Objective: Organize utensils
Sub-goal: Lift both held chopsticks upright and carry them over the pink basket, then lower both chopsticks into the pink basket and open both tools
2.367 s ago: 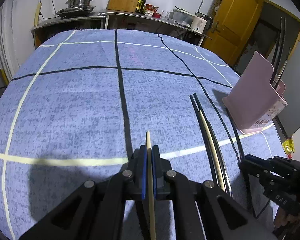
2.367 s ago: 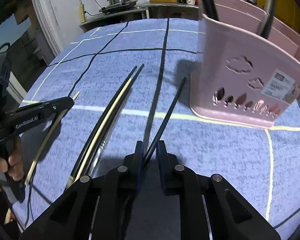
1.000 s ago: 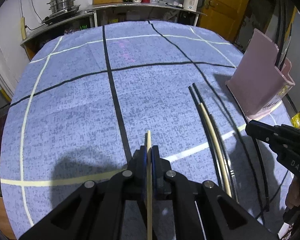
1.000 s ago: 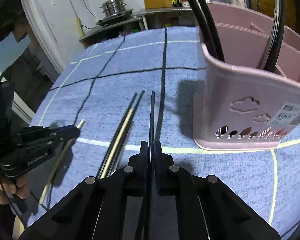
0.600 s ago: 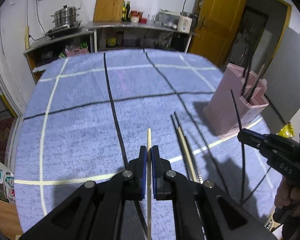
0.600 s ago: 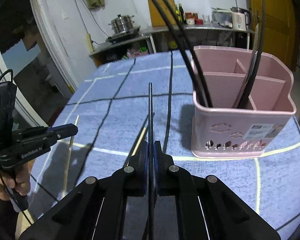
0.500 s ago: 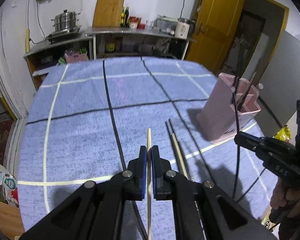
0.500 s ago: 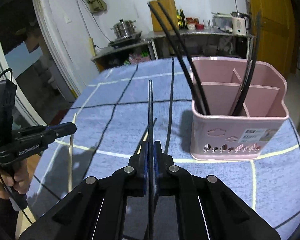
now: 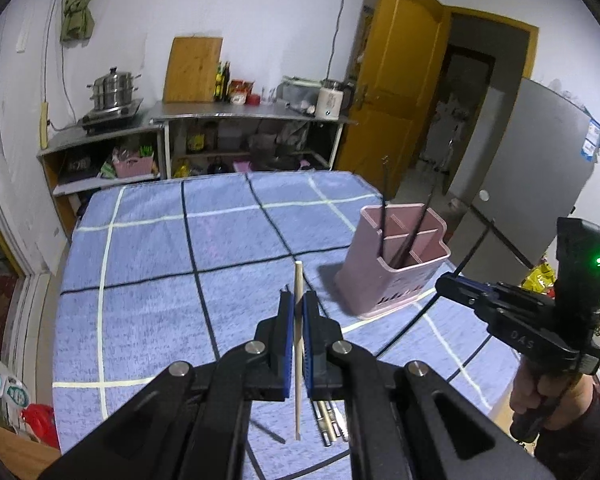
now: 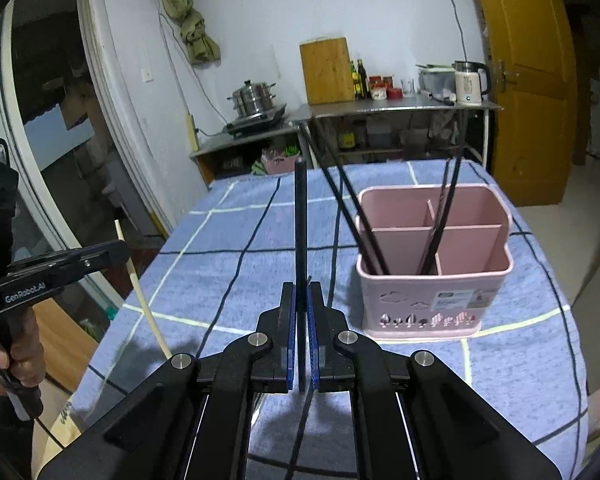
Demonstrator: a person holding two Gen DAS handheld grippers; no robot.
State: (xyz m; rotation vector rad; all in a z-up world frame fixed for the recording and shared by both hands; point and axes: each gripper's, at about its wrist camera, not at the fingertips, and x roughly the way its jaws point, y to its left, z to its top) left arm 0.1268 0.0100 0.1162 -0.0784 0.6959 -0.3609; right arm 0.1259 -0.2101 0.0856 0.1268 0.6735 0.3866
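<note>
My left gripper (image 9: pixel 296 300) is shut on a pale wooden chopstick (image 9: pixel 298 344), held in the air above the table. My right gripper (image 10: pixel 301 292) is shut on a black chopstick (image 10: pixel 300 216) that points up and away. The pink divided utensil holder (image 10: pixel 436 280) stands on the blue checked cloth, ahead and right of the right gripper, with several black chopsticks leaning in its compartments. In the left wrist view the holder (image 9: pixel 396 276) is to the right, and the right gripper (image 9: pixel 444 282) hovers near it. A few chopsticks (image 9: pixel 328 424) still lie on the cloth below.
The blue checked tablecloth (image 9: pixel 148 280) covers the table. A steel counter (image 10: pixel 380 110) with a pot, bottles and a kettle stands behind. A yellow door (image 9: pixel 396 100) is at the back right. A hand (image 10: pixel 16 360) grips the left tool's handle.
Both grippers have risen well above the table with their chopsticks; the views now take in the room and the holder from higher up.
</note>
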